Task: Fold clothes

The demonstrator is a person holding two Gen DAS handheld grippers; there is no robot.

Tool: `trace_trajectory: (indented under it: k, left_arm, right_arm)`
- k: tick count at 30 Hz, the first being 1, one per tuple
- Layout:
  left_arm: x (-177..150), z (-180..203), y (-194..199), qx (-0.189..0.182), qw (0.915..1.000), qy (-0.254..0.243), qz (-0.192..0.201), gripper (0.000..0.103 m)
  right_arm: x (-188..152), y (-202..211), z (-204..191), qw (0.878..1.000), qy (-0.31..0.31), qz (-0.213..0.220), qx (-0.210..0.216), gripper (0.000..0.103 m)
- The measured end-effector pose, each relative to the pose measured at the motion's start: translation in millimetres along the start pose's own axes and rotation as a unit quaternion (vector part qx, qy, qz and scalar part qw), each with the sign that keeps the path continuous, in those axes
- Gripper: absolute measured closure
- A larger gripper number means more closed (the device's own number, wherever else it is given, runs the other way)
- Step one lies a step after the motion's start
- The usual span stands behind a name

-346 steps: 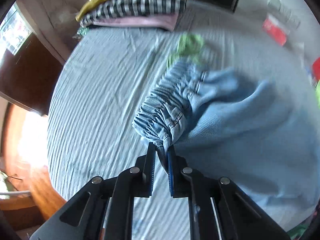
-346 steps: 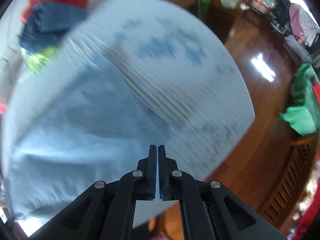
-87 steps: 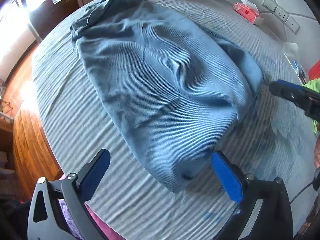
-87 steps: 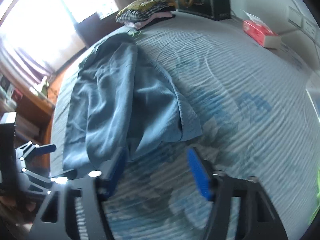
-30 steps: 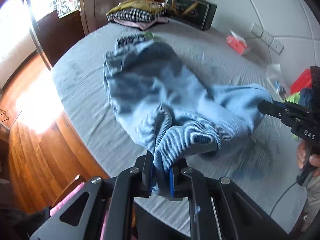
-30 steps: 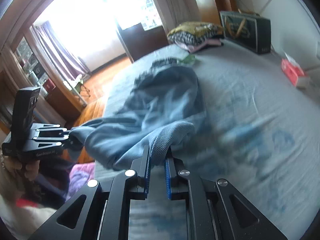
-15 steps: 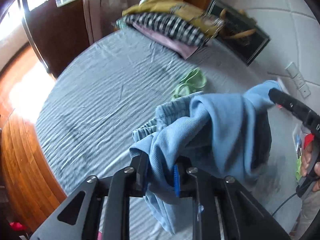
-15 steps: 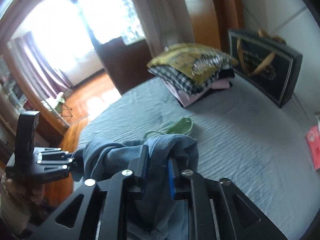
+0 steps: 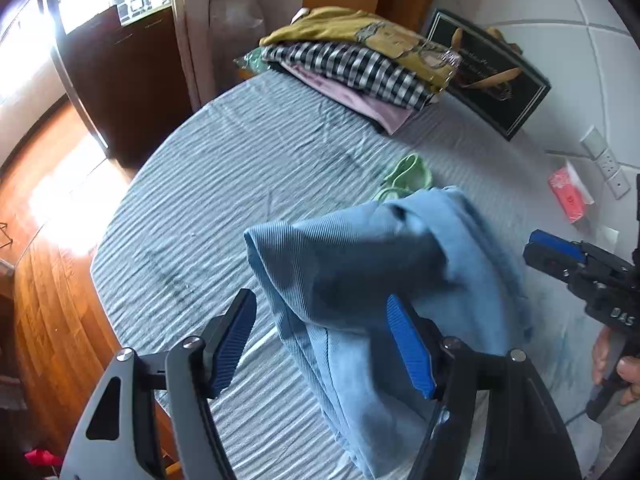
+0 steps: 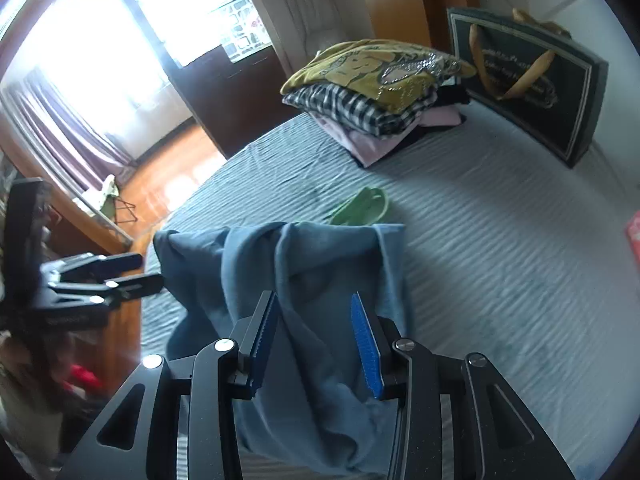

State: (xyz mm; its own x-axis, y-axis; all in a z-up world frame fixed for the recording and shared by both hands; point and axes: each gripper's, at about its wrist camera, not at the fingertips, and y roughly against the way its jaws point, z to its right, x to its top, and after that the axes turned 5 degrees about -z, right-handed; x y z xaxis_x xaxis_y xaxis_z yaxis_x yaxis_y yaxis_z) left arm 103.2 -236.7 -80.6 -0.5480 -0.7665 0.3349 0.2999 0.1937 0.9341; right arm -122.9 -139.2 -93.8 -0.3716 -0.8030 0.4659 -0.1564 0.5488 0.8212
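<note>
A bed (image 9: pixel 224 184) covered in striped grey-blue sheeting is seen with blue trousers (image 9: pixel 360 264) draped folded near its middle. A pile of clothes (image 10: pixel 372 96) is stacked at the far edge. The left gripper (image 9: pixel 324 344) and right gripper (image 10: pixel 316 340) have just been opening; the cloth lies between released jaws.

Bed w/ grey striped sheet (image 9: pixel 248 168): blue garment (image 9: pixel 360 280), green item (image 9: pixel 408 174), folded stack (image 9: pixel 360 64), dark bag (image 9: pixel 492 92), red pack (image 9: pixel 570 196).
</note>
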Motion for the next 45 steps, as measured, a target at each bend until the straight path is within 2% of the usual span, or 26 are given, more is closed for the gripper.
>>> trace_trajectory:
  k: [3, 4, 5, 6, 7, 8, 10, 12, 13, 15, 18, 19, 21, 23, 25, 27, 30, 32, 33, 36, 38, 39, 41, 43, 45]
  left_arm:
    - [5.7, -4.9, -17.9, 0.008, 0.9998, 0.019, 0.004, 0.036]
    - [7.4, -6.9, -23.8, 0.001, 0.9995, 0.03, 0.005, 0.036]
    - [8.1, -7.9, -30.1, -0.007, 0.9992, 0.04, 0.004, 0.041]
    - [8.4, -8.3, -36.2, -0.01, 0.9989, 0.046, 0.001, 0.053]
    - [8.8, -7.2, -46.9, -0.006, 0.9988, 0.048, -0.011, 0.078]
    - [8.4, -7.4, -56.5, 0.006, 0.9984, 0.052, -0.023, 0.088]
    - [6.2, -9.8, -73.1, 0.026, 0.997, 0.061, -0.04, 0.088]
    - [3.6, -12.3, -81.6, 0.032, 0.9962, 0.068, -0.044, 0.088]
    - [2.8, -12.3, -82.9, 0.029, 0.9963, 0.069, -0.042, 0.088]
    - [3.2, -6.2, -83.7, 0.066, 0.9954, 0.055, -0.043, 0.088]
    - [0.4, -10.2, -76.1, 0.057, 0.9958, 0.061, -0.038, 0.088]
    - [-1.0, -11.2, -70.2, 0.055, 0.9959, 0.062, -0.037, 0.088]
    - [-3.7, -9.1, -49.2, 0.044, 0.9971, 0.057, -0.024, 0.076]
    - [-9.3, -1.5, -25.7, 0.025, 0.9986, 0.045, 0.0, 0.045]
    - [-17.6, 11.6, -9.3, 0.01, 0.9993, 0.031, 0.02, 0.041]
    - [-29.2, 23.5, -10.7, -0.014, 0.9997, 0.019, 0.005, 0.041]
    - [-50.7, 34.6, -20.4, -0.036, 0.9989, 0.007, -0.03, 0.041]
    - [-67.6, 35.6, -29.6, -0.019, 0.9982, -0.004, -0.056, 0.072]
    - [-74.6, 32.3, -35.6, -0.005, 0.9977, -0.004, -0.068, 0.074]
    - [-90.1, 20.7, -46.2, 0.028, 0.9961, -0.002, -0.083, 0.073]
    - [-93.3, 19.1, -43.6, 0.05, 0.9957, -0.008, -0.077, 0.071]
    - [-94.4, 17.8, -41.1, 0.054, 0.9957, -0.008, -0.075, 0.071]
    - [-94.9, 14.3, -35.6, 0.046, 0.996, 0.003, -0.076, 0.07]
    - [-95.1, 12.6, -22.0, 0.019, 0.9976, 0.012, -0.065, 0.07]
    - [-95.7, 19.4, -6.7, -0.01, 0.9992, 0.003, -0.04, 0.062]
  right_arm:
    - [8.4, -15.0, -4.9, 1.0, -0.01, -0.003, 0.02, 0.065]
    - [12.2, -22.6, -6.3, 0.999, -0.012, -0.009, 0.029, 0.064]
    - [15.2, -33.5, -8.8, 0.999, -0.009, -0.022, 0.032, 0.064]
    - [18.1, -44.5, -11.2, 0.999, -0.006, -0.036, 0.034, 0.064]
    - [21.0, -55.5, -13.6, 0.998, -0.003, -0.049, 0.036, 0.082]
    - [23.1, -65.9, -14.9, 0.998, 0.004, -0.062, 0.027, 0.099]
    - [28.3, -69.7, -9.4, 0.999, 0.0, -0.048, -0.001, 0.1]
    - [36.7, -58.6, 15.0, 0.998, -0.045, 0.005, -0.032, 0.099]
    - [38.4, -57.7, 32.5, 0.996, -0.087, 0.013, -0.016, 0.099]
    - [36.1, -65.0, 49.0, 0.99, -0.107, -0.002, -0.091, 0.099]
    - [25.9, -56.0, 76.3, 0.984, -0.158, 0.003, -0.086, 0.099]
    - [21.3, -45.7, 76.8, 0.985, -0.159, 0.013, -0.066, 0.099]
    - [12.8, -26.4, 69.3, 0.99, -0.137, 0.026, -0.028, 0.096]
    - [3.5, -10.5, 52.6, 0.994, -0.102, 0.035, 0.003, 0.086]
    - [-5.5, -1.2, 34.9, 0.997, -0.071, 0.029, 0.022, 0.063]
    - [-16.4, -1.4, 22.7, 0.998, -0.052, 0.016, 0.022, 0.055]
    - [-34.5, -13.0, 22.6, 0.998, -0.052, -0.019, 0.005, 0.055]
    - [-46.0, -23.9, 26.4, 0.997, -0.06, -0.052, 0.009, 0.082]
    - [-49.9, -30.1, 31.2, 0.996, -0.062, -0.067, -0.005, 0.099]
    - [-61.3, -33.1, 64.5, 0.989, -0.109, -0.072, -0.07, 0.099]
    - [-69.2, -27.8, 86.6, 0.983, -0.168, -0.062, -0.033, 0.099]
    - [-71.3, -24.0, 85.5, 0.983, -0.167, -0.056, -0.045, 0.099]
    - [-74.2, -16.3, 76.8, 0.984, -0.152, -0.046, -0.084, 0.093]
    - [-81.0, -3.2, 68.7, 0.984, -0.157, -0.021, -0.078, 0.087]
    - [-89.9, 6.2, 56.6, 0.987, -0.155, 0.004, -0.044, 0.081]
